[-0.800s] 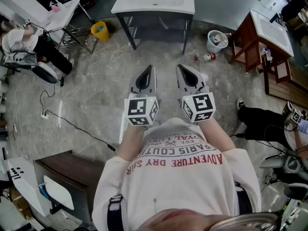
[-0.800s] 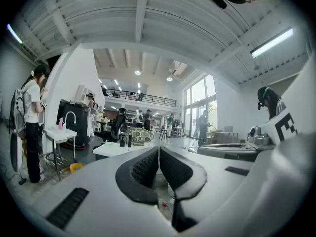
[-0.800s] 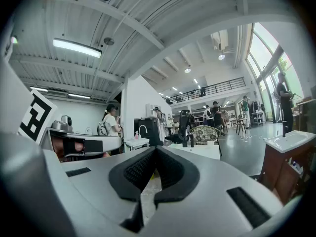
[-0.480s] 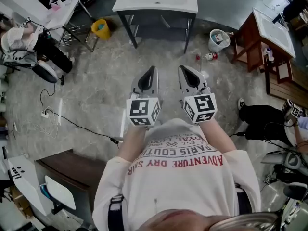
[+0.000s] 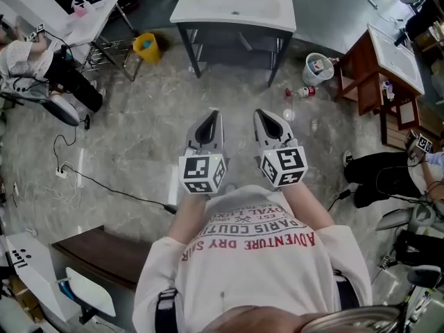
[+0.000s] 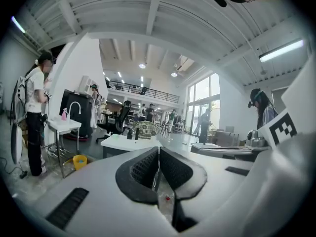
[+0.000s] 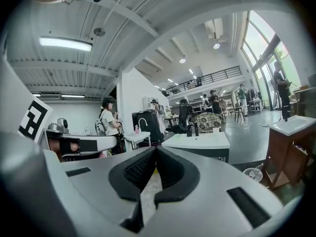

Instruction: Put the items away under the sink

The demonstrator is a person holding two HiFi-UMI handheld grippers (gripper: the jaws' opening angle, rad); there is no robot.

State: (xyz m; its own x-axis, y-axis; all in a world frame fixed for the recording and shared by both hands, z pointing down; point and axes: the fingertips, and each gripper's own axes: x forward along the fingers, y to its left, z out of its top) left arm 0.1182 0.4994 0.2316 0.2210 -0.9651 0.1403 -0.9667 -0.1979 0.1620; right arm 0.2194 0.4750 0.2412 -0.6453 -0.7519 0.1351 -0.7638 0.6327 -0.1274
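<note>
A white washbasin [image 5: 236,9] on a dark metal frame stands straight ahead, with open space beneath it. On the stone floor to its right lie a red-and-white bottle [image 5: 300,91] and a small pale cup [image 5: 288,114]. My left gripper [image 5: 210,114] and right gripper [image 5: 264,114] are held side by side at waist height, well short of the basin and pointing toward it. Both are shut with nothing in them. The left gripper view has its black pads [image 6: 143,169] meeting at the tips, the basin [image 6: 129,142] beyond. The right gripper view shows the same, with the basin [image 7: 200,140] ahead.
A yellow bucket [image 5: 146,46] sits left of the basin and a white bin [image 5: 318,66] right of it. A wooden washstand [image 5: 388,54] stands at far right. A person sits at the left [image 5: 41,64]. A black cable [image 5: 118,189] crosses the floor; a dark cabinet [image 5: 97,252] is lower left.
In the head view the basin and floor items have slid a little lower and rightward. Both grippers stay side by side and shut.
</note>
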